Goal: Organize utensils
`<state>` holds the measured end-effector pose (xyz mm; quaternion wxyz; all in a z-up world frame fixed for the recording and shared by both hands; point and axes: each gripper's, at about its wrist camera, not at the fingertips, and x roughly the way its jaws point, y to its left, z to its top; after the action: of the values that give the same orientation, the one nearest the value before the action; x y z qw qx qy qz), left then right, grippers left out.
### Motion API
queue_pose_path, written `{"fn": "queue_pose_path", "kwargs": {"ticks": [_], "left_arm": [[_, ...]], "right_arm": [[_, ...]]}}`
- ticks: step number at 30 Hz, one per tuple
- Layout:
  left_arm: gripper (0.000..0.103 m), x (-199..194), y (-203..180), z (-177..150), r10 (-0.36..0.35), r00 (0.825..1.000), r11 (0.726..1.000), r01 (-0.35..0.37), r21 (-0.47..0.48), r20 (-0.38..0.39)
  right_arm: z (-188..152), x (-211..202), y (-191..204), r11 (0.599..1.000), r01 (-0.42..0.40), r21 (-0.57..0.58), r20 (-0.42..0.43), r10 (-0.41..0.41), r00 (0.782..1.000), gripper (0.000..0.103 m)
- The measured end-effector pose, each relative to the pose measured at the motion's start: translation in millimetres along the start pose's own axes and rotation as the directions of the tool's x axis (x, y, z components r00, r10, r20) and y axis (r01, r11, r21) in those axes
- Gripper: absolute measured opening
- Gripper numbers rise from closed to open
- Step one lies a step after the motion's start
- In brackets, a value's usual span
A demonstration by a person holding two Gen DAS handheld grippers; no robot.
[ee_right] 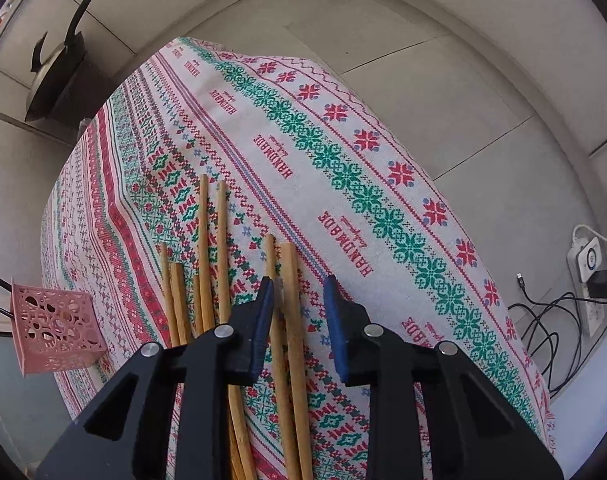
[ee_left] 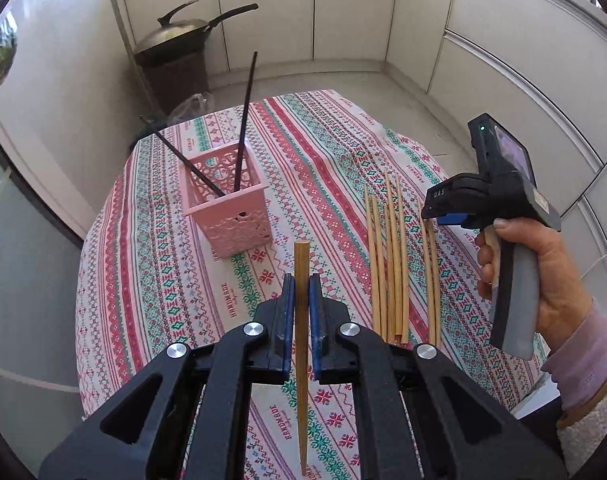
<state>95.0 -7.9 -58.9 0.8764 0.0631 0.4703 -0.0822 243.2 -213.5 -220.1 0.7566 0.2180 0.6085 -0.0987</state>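
Observation:
My left gripper (ee_left: 302,280) is shut on a wooden chopstick (ee_left: 302,264), held upright above the patterned tablecloth (ee_left: 323,152). A pink lattice holder (ee_left: 227,204) stands ahead and to the left with two black chopsticks (ee_left: 245,120) leaning in it; it also shows in the right wrist view (ee_right: 55,328). Several wooden chopsticks (ee_left: 395,260) lie in a row on the cloth at right. My right gripper (ee_right: 297,292) is open, hovering just above the rightmost two wooden chopsticks (ee_right: 291,300); it shows from outside in the left wrist view (ee_left: 427,213).
A wok with a lid (ee_left: 175,36) sits on a dark bin beyond the table's far left corner. Cabinets line the walls. A power strip with cables (ee_right: 587,276) lies on the floor at right. The table edge drops off on the right side (ee_right: 443,184).

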Motion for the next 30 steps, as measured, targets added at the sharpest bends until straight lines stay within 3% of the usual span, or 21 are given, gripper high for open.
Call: {"fn": "queue_pose_path", "kwargs": {"ticks": [1,7,15,22,30], "left_arm": [[0.006,-1.5,1.6,-0.1,-0.001,1.000,1.000,0.001,-0.005,0.004],[0.006,-15.3,12.0,1.6,-0.012,0.999,0.999,0.013,-0.032,0.041],[0.006,-37.6,22.6,-1.2,0.002,0.995,0.999,0.004,-0.051,0.103],[0.006,-60.6,29.6,-2.9,0.015,0.987,0.998,-0.005,-0.064,0.159],[0.006,-86.5,43.2,-2.2,0.036,0.976,0.995,-0.015,-0.101,0.216]], "right_arm": [[-0.6,0.2,3.3,1.000,0.008,-0.022,0.006,-0.008,1.000,0.008],[-8.3,-6.7,12.7,0.999,0.011,-0.053,0.028,-0.010,1.000,0.008],[-25.1,-77.5,19.7,0.991,-0.090,-0.094,0.149,0.103,0.983,0.008],[-51.1,-146.9,34.0,0.962,-0.191,-0.195,0.235,0.234,0.943,0.008],[-80.8,-213.3,55.5,0.918,-0.233,-0.321,0.308,0.334,0.891,0.007]]}}
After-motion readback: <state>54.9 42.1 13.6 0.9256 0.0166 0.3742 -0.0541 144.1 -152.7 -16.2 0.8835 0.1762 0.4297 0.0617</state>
